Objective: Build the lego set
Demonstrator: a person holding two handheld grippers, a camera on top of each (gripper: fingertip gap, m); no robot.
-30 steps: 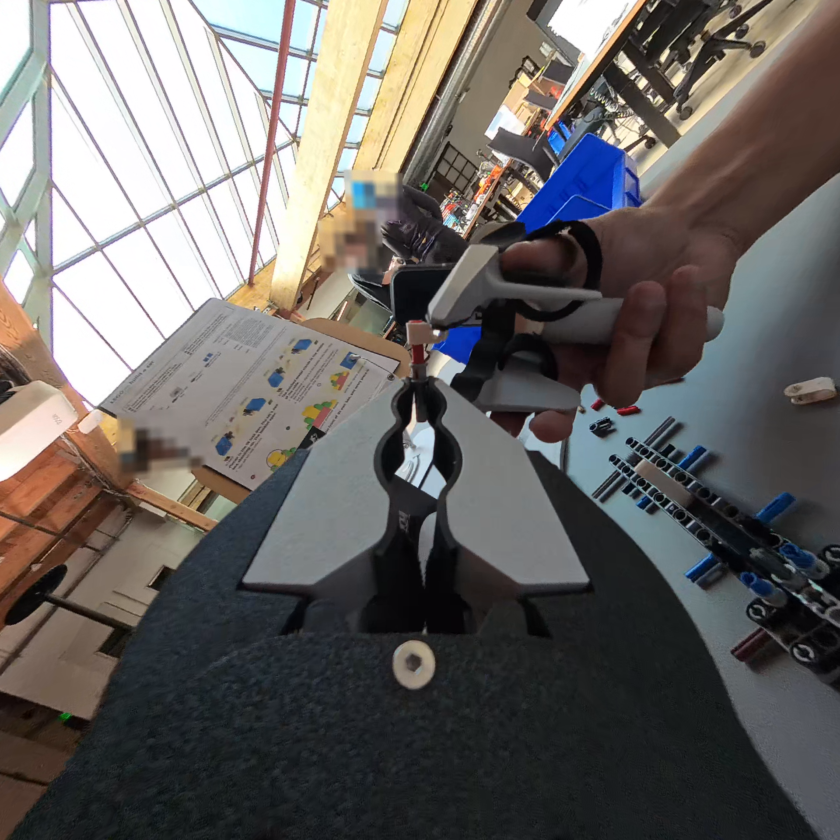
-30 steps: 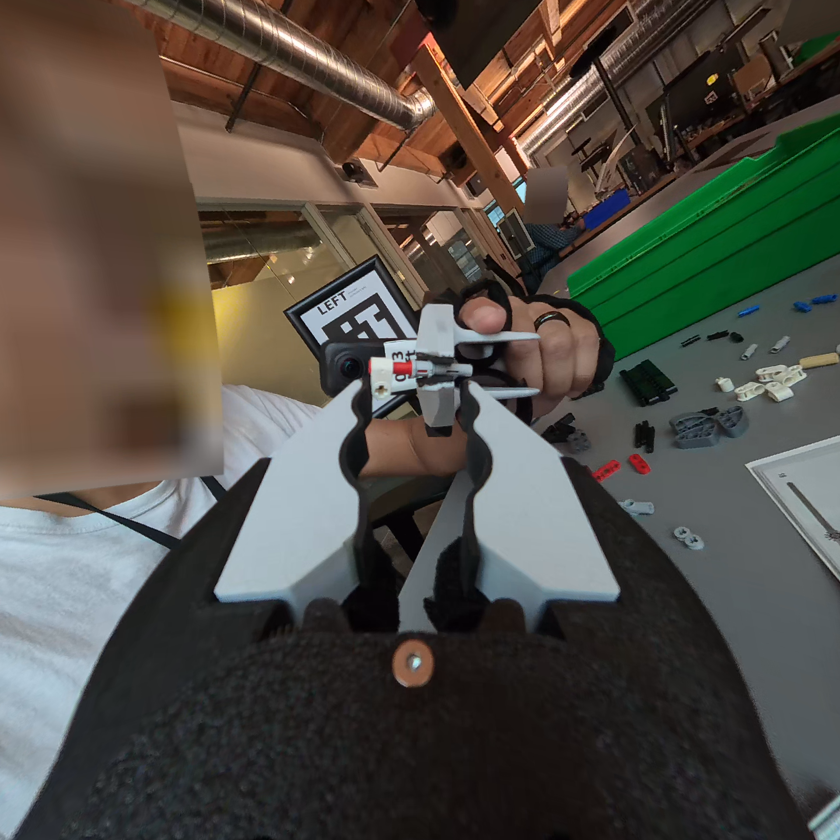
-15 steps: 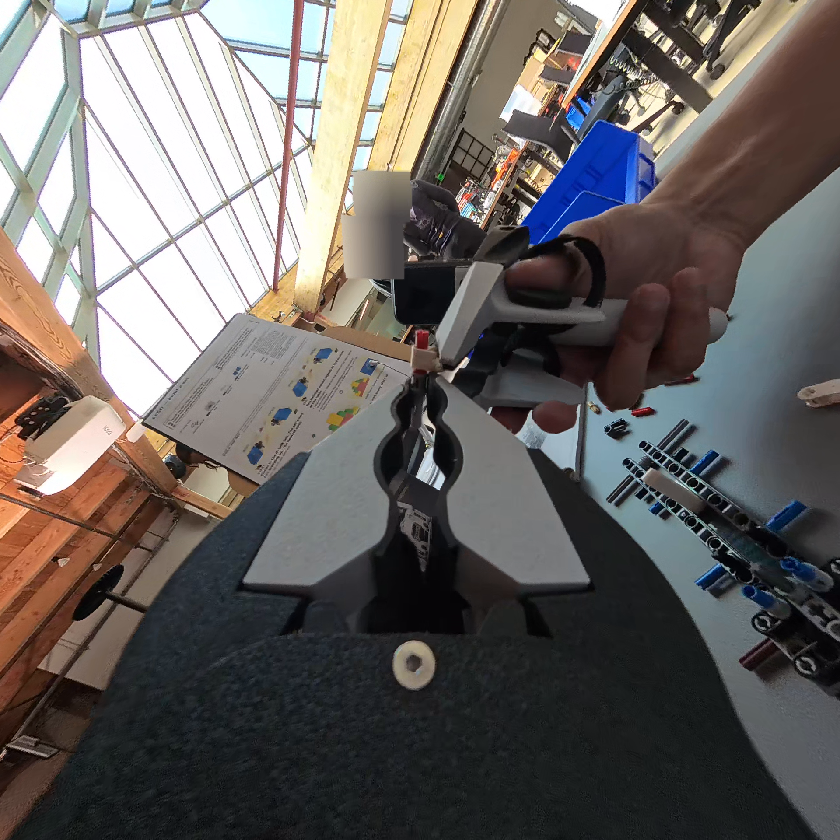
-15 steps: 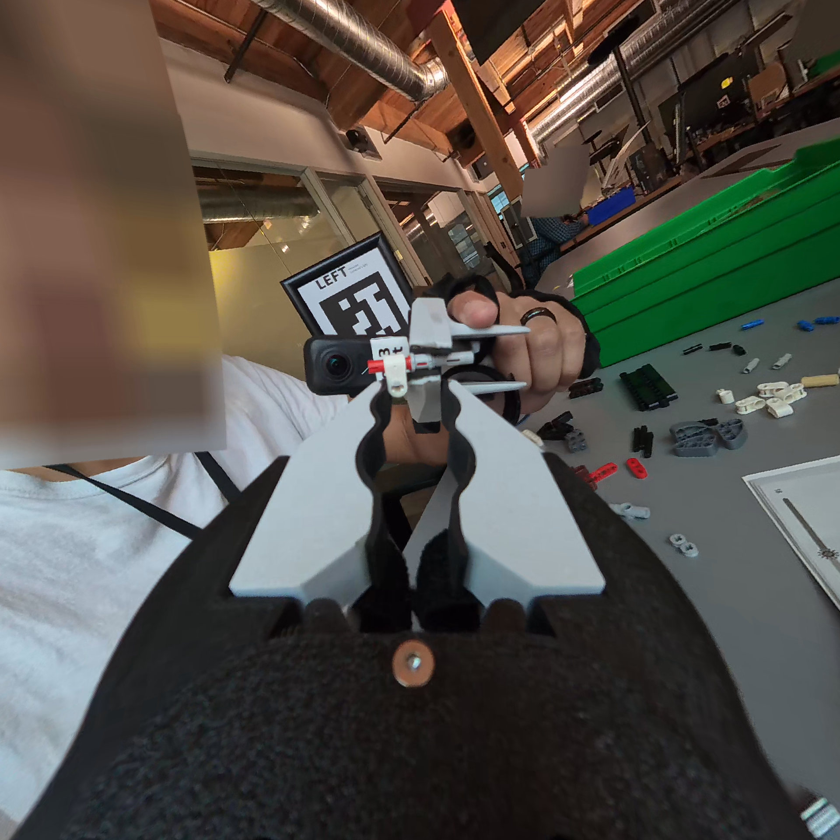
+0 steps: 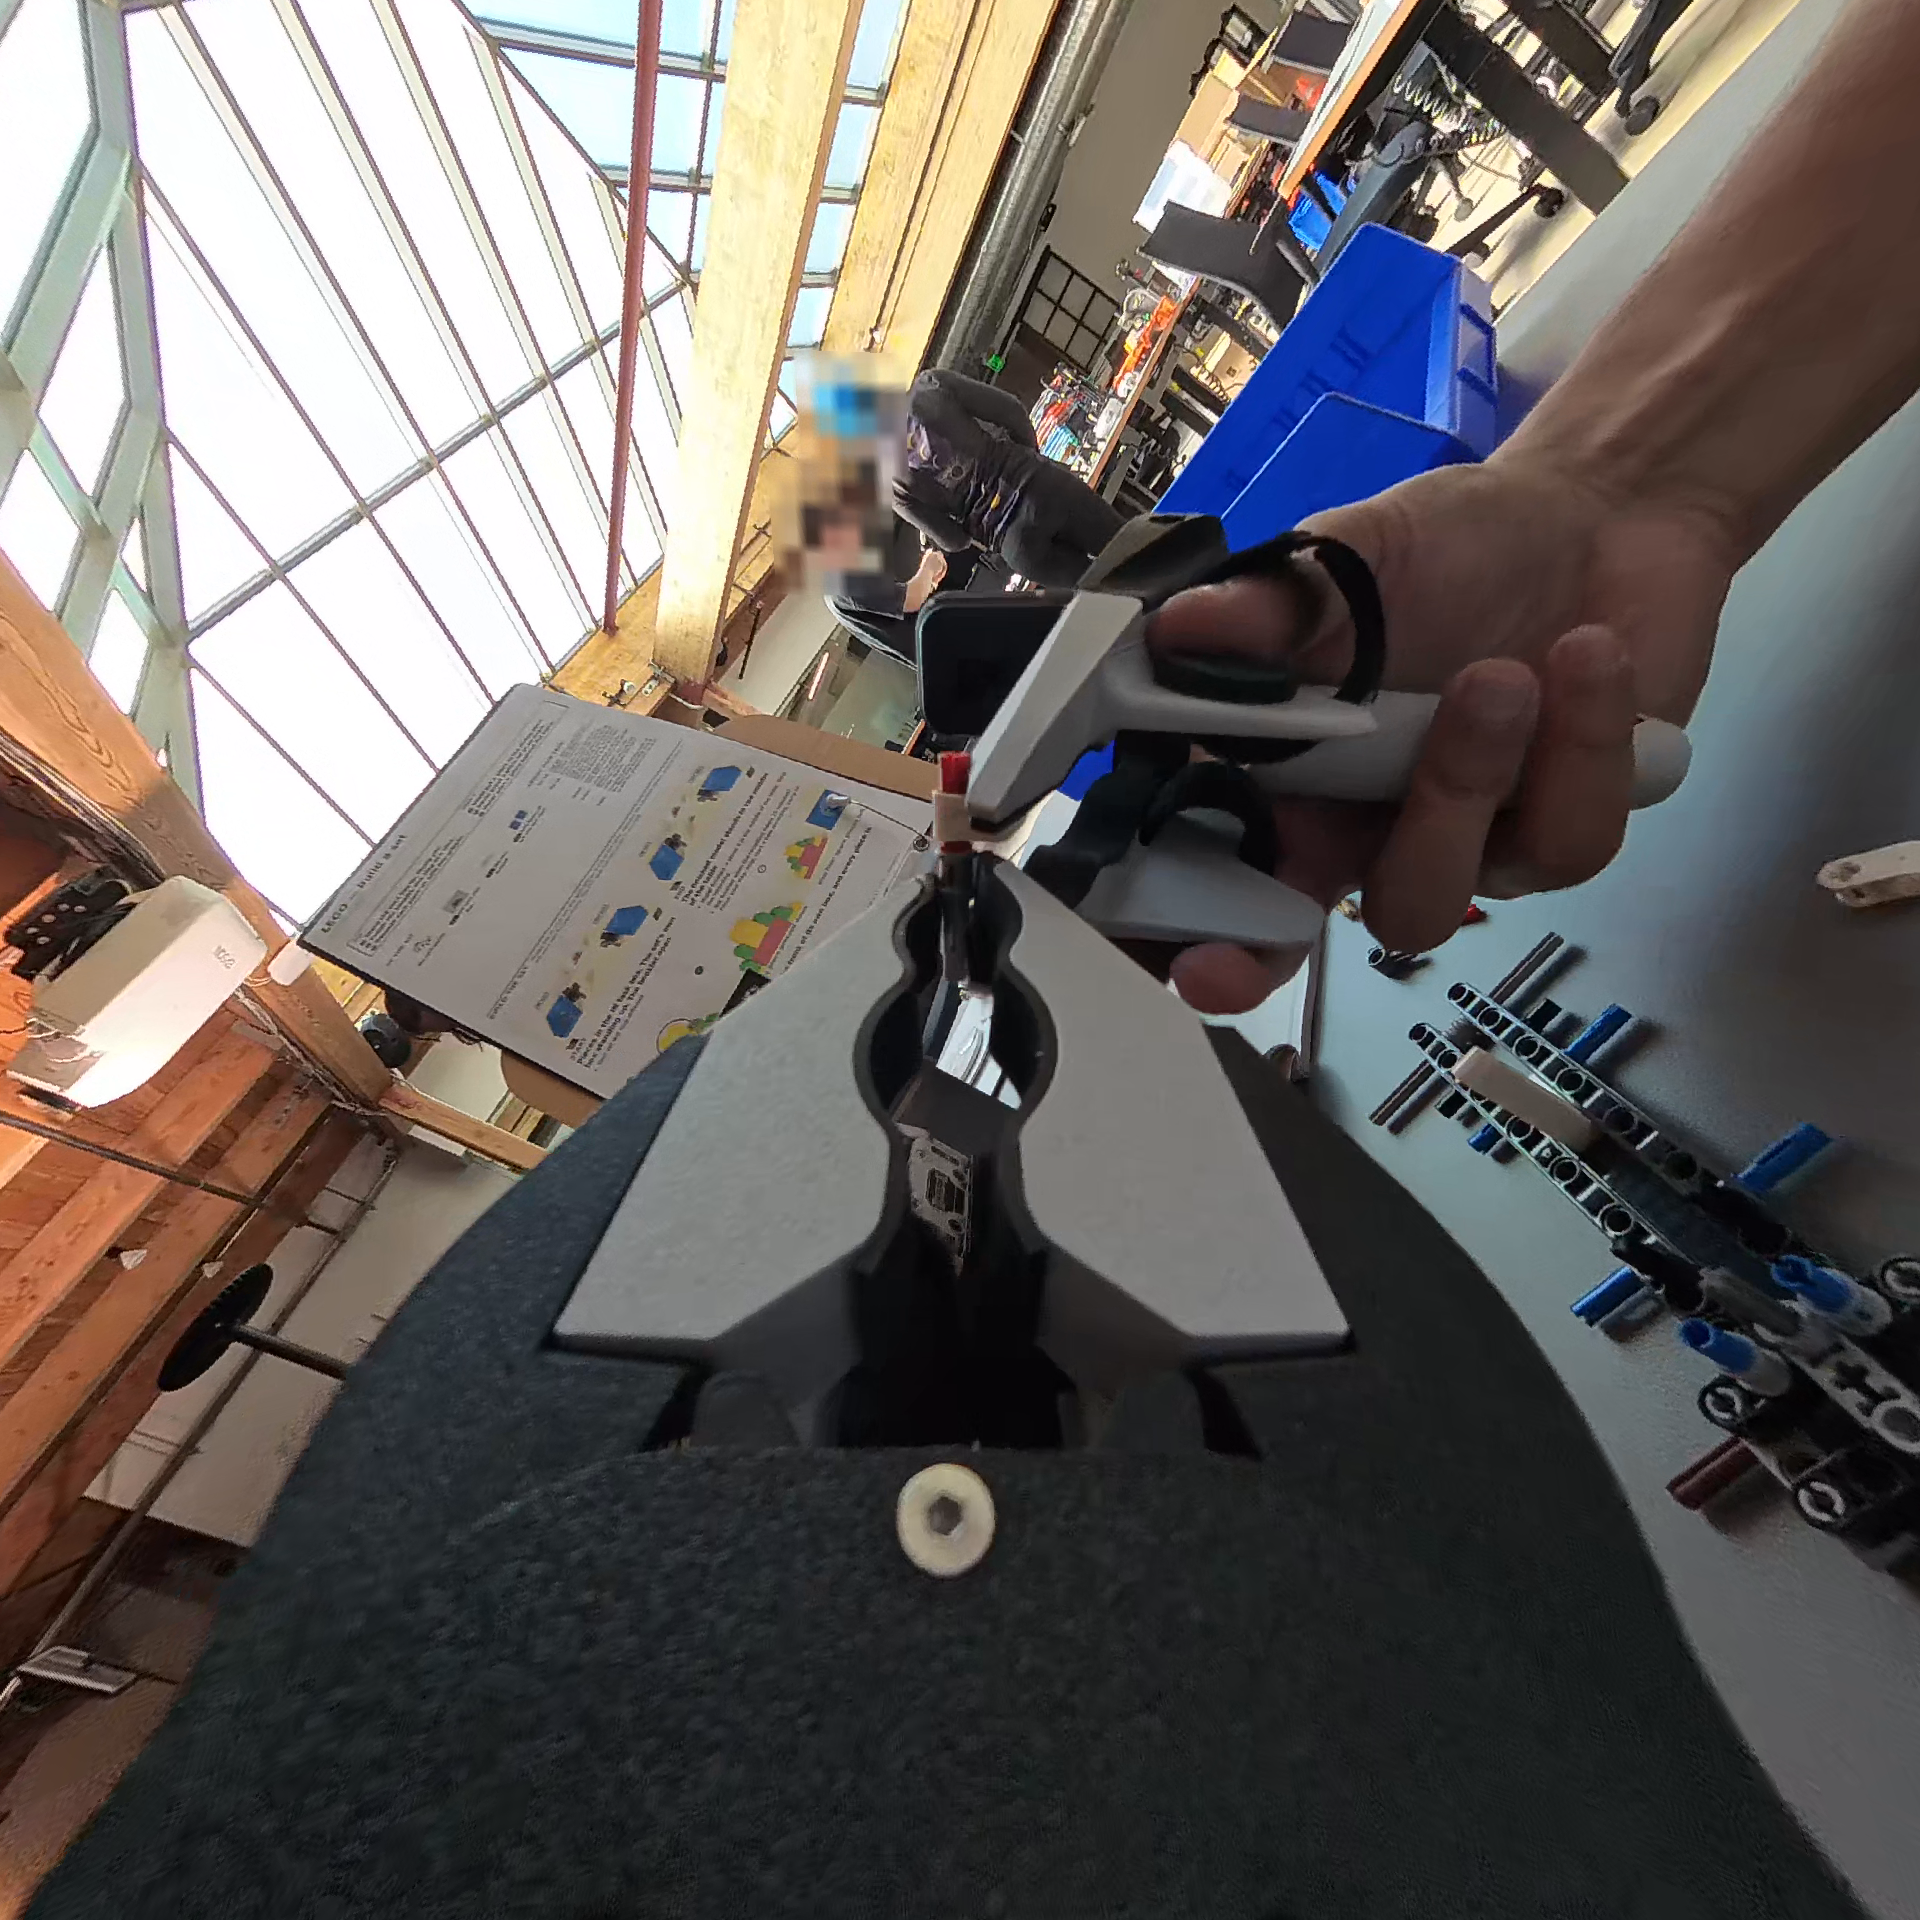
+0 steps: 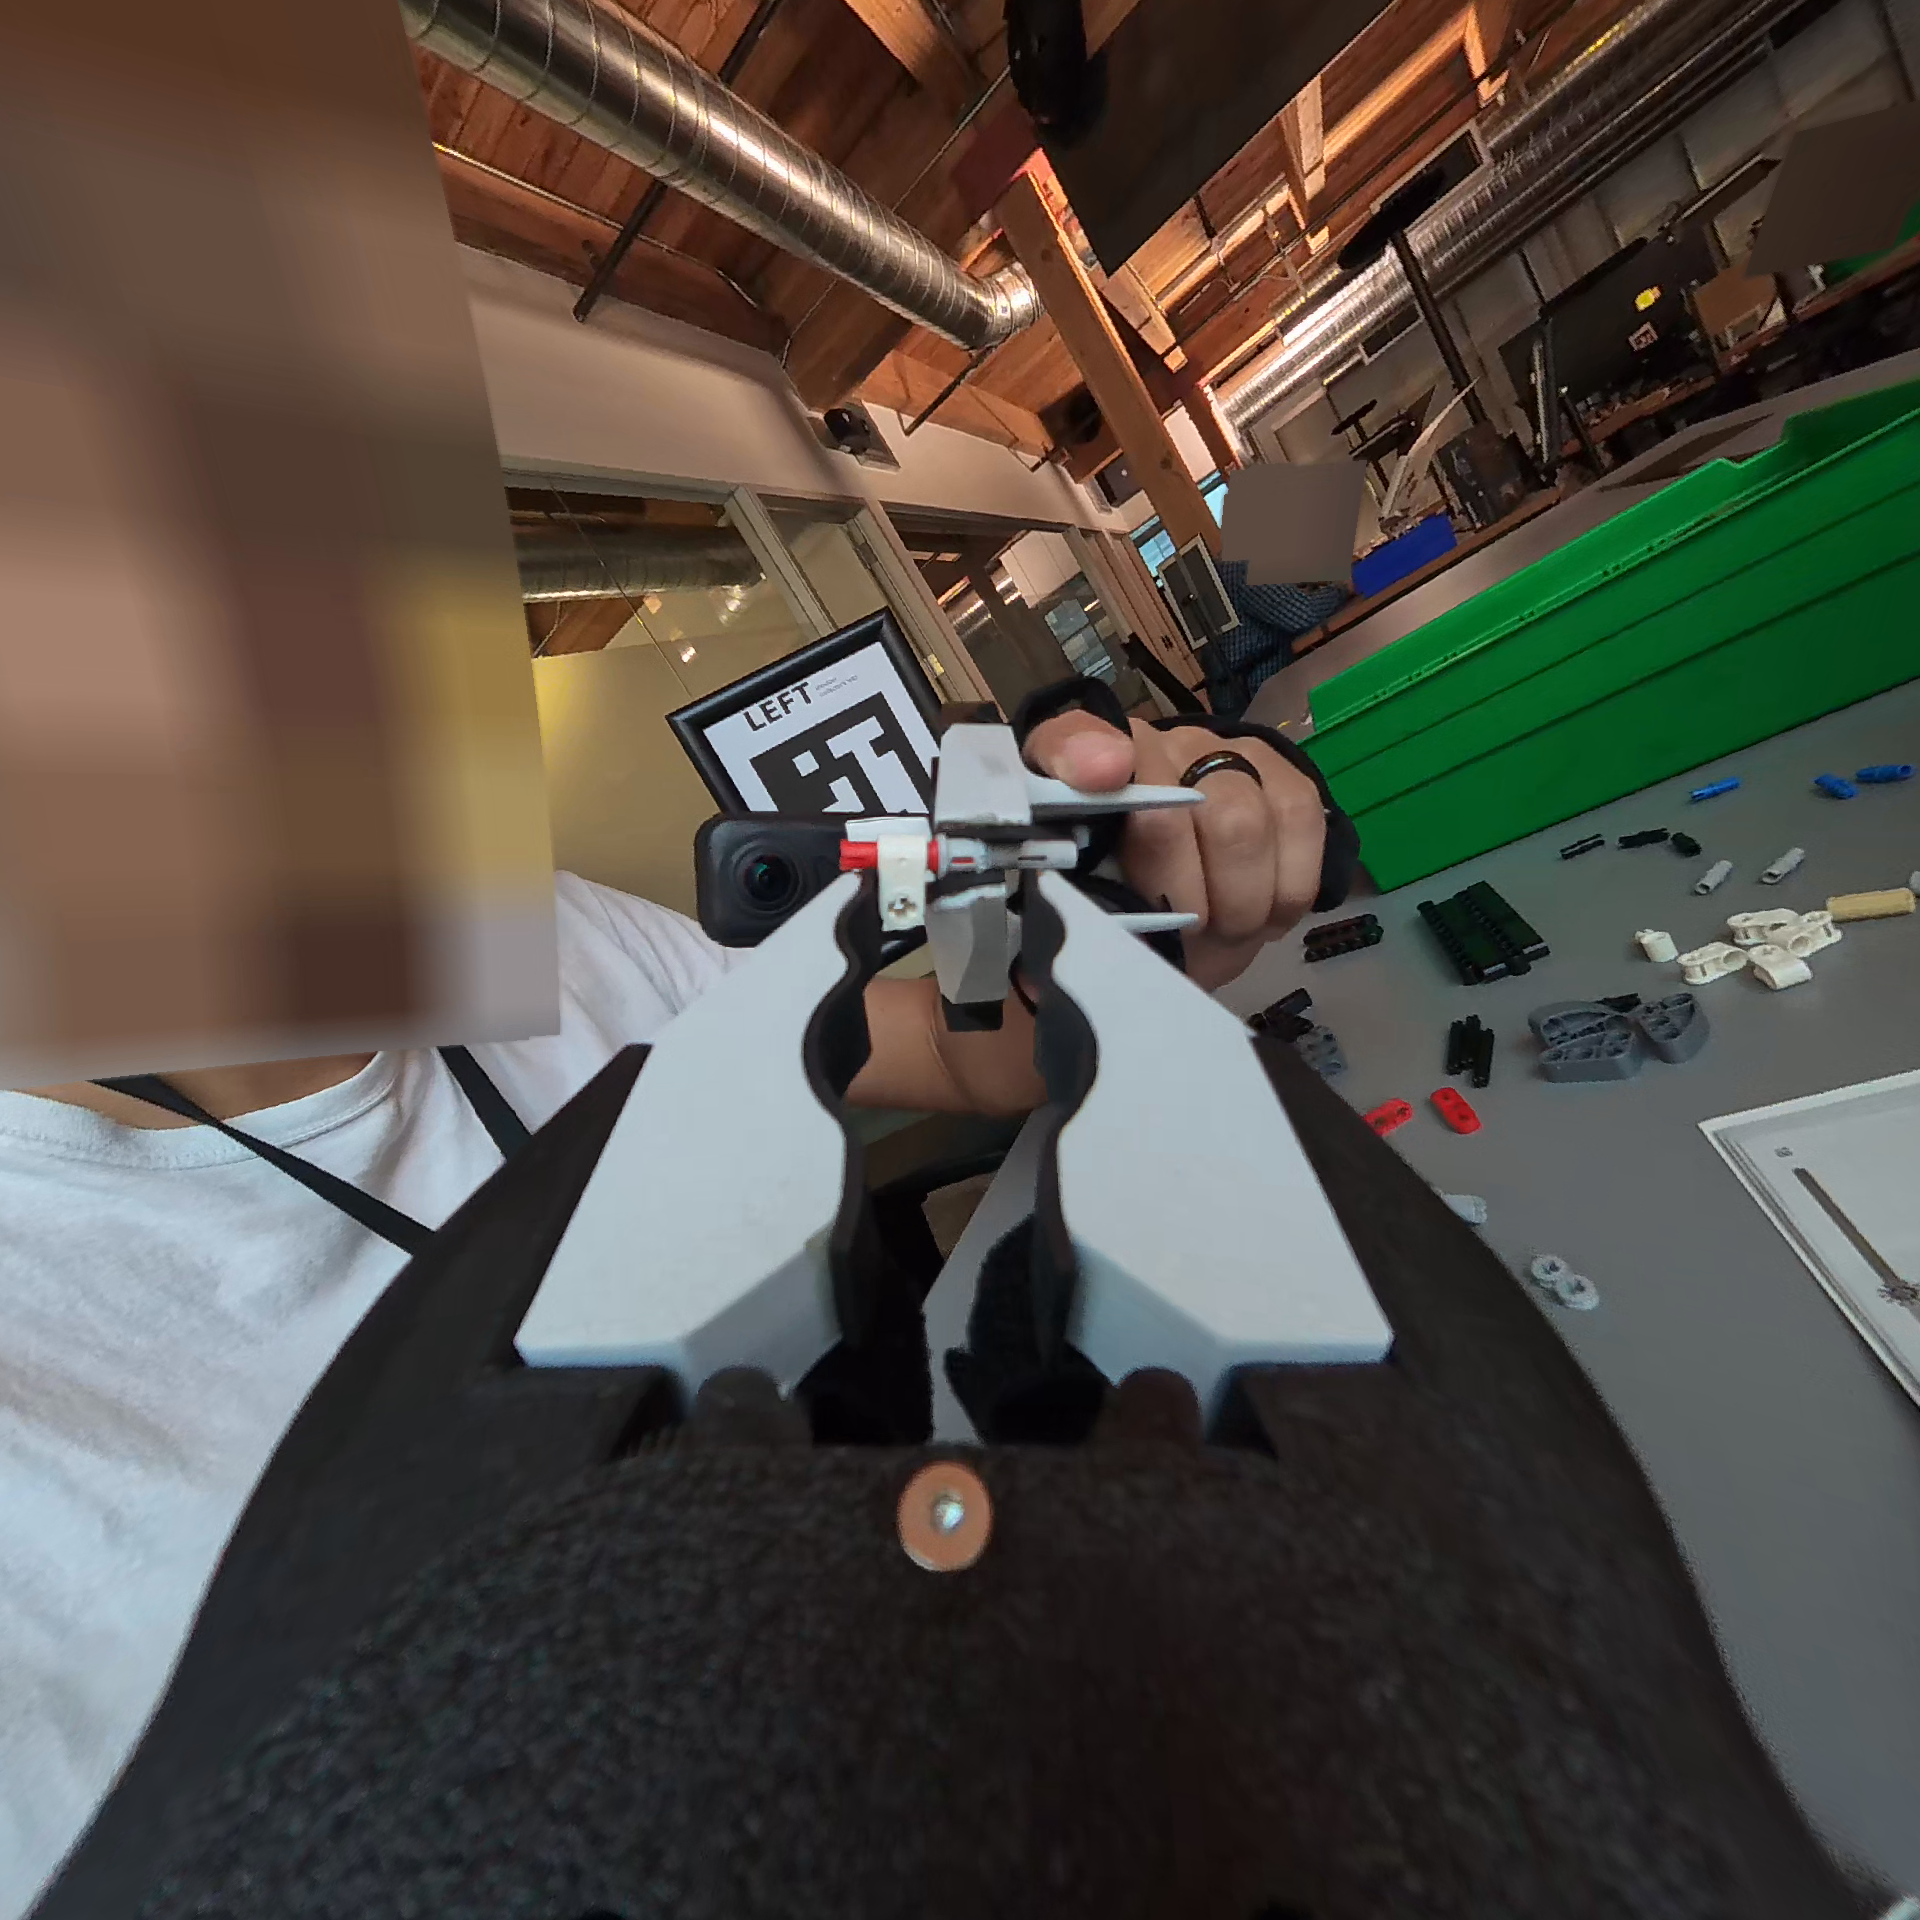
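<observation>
My left gripper (image 5: pixel 954 894) is shut on a short red axle (image 5: pixel 954 774) and holds it up in the air. A small white connector (image 5: pixel 948 823) sits on the axle, with red showing on both sides of it. My right gripper (image 6: pixel 951 904) is open. The tip of its left finger (image 6: pixel 857 920) lies against the connector (image 6: pixel 902 883), and the left gripper (image 6: pixel 977 862) stands in the gap between its fingers. The right gripper also shows in the left wrist view (image 5: pixel 1023 847), held by a hand.
On the grey table (image 5: pixel 1818 644) lies a part-built assembly of black beams with blue pins (image 5: pixel 1662 1195). Loose white (image 6: pixel 1756 945), grey (image 6: pixel 1610 1039), black (image 6: pixel 1475 925) and red (image 6: pixel 1449 1110) parts and a booklet (image 6: pixel 1849 1195) lie near green bins (image 6: pixel 1610 665). An instruction sheet (image 5: pixel 623 883) stands behind. Only a small space, under 4 cm, lies between the two pairs of fingers.
The white connector has slid along the red axle from its end toward the left gripper. The right gripper's fingers have come closer together than a second ago. Both grippers stay raised.
</observation>
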